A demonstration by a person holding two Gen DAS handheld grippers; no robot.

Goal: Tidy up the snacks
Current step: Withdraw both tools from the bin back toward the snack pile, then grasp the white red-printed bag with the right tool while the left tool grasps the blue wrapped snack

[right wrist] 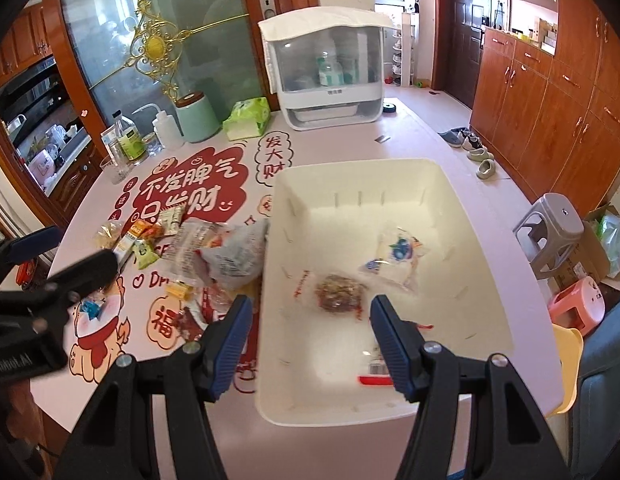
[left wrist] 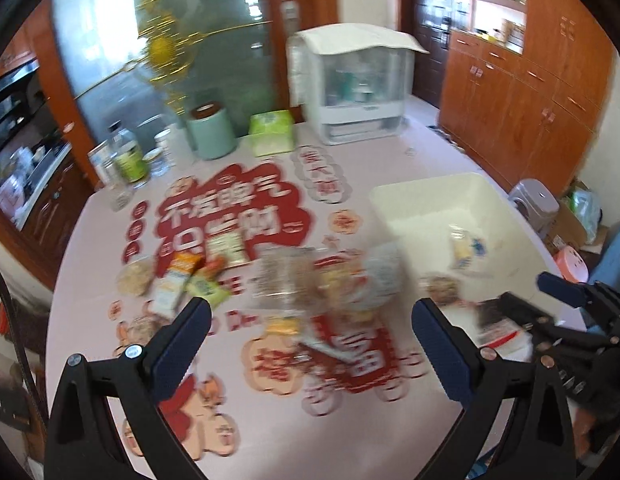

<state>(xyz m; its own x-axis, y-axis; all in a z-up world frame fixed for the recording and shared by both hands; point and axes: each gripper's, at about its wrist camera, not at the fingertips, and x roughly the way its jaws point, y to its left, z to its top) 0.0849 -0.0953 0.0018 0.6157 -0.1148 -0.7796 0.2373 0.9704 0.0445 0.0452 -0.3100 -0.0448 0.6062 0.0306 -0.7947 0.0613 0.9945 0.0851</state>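
The left wrist view looks forward and down along the left claw (left wrist: pixel 310 332) from above the table (left wrist: pixel 390 152), its blurred snack pile (left wrist: pixel 310 280) lying just ahead of the fingertips. The white bin (left wrist: pixel 442 200) sits ahead and to that claw's right.

The right wrist view looks the same way along the right claw (right wrist: pixel 310 336), nearer the white bin (right wrist: pixel 390 168), which opens directly ahead of its fingertips; the snack pile (right wrist: pixel 214 252) lies ahead to its left.

Both views share the pile, the bin, the white appliance (left wrist: pixel 350 92) (right wrist: pixel 326 72) far ahead, and each other's claw at the frame edge.
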